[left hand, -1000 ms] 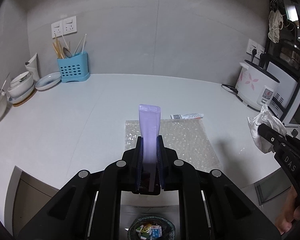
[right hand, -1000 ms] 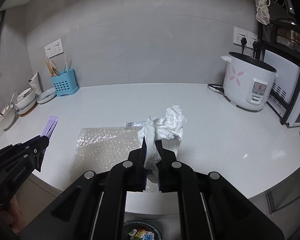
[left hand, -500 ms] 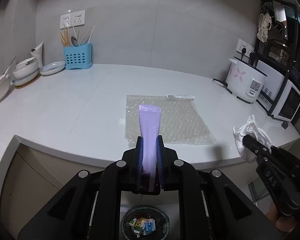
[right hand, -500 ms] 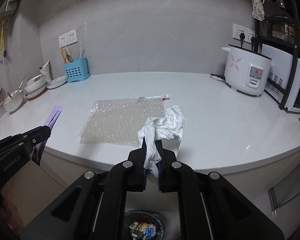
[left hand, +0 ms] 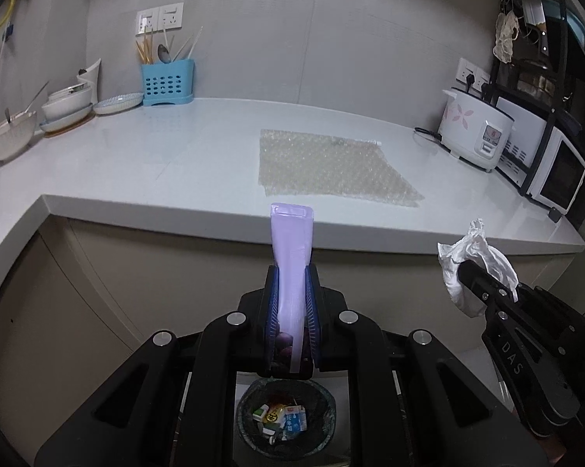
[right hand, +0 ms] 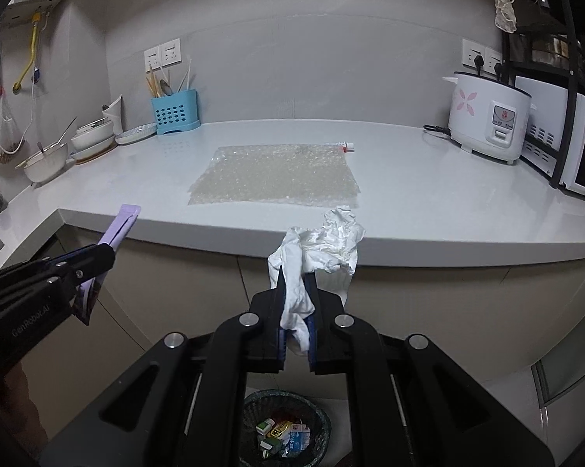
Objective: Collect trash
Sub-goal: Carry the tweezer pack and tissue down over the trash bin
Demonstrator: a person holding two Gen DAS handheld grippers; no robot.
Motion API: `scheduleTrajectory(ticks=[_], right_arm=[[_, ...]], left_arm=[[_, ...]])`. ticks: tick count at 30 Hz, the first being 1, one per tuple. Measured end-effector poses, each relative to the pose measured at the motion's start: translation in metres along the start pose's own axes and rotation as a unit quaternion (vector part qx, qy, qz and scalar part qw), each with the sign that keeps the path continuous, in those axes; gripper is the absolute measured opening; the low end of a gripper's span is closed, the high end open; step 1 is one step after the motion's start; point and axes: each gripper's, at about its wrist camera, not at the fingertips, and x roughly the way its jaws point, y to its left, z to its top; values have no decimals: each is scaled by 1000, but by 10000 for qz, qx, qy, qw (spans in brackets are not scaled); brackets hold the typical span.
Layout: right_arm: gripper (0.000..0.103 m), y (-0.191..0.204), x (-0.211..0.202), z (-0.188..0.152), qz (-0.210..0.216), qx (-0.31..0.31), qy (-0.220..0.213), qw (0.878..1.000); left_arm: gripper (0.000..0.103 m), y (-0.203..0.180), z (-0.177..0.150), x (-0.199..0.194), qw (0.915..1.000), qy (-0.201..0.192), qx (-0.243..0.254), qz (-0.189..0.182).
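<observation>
Left hand-held gripper (left hand: pixel 291 311): clenched on a purple pouch (left hand: pixel 291 249), which is held upright between the blue pads, its sealed top edge uppermost.
Left hand-held gripper marking: "GenRobot.AI" is read on the black body in the right wrist view.
Right hand-held gripper (right hand: pixel 295 311): clenched on a crumpled white tissue (right hand: pixel 319 249), most of which bulges out above and to the right of the fingertips.
Right hand-held gripper marking: "DAS" is read on the black body in the left wrist view.
Position of both: held in front of the desk (right hand: pixel 429 198) edge, off the worktop, side by side and apart.
Trash bin (right hand: pixel 286 426): seen on the floor below both tools; a dark liner is fitted, and small cartons and wrappers lie inside. Print on them is too small to be read.
Bubble wrap sheet (right hand: pixel 277 173): laid flat on the desk, near its front edge.
Tube (right hand: pixel 345 146): lies just behind the far right corner of the bubble wrap; a red band and white cap are seen, the lettering is illegible.
Rice cooker (right hand: pixel 489 116): stands at the right of the desk; pink flower print and a labelled front panel are seen, the text is unreadable.
Blue utensil holder (right hand: pixel 174 113): stands at the back left, against the wall, with chopsticks and a spoon in it.
</observation>
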Motion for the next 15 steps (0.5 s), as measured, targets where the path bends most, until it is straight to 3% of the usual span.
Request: scheduleTrajectory(ticks=[7, 15], right_arm=[[6, 16, 8, -53, -80, -33, 88, 9999], [6, 13, 53, -108, -152, 168, 412, 9989]], left_arm=[[13, 6, -59, 20, 9998, 173, 112, 85], [13, 25, -111, 59, 9987, 476, -91, 155]])
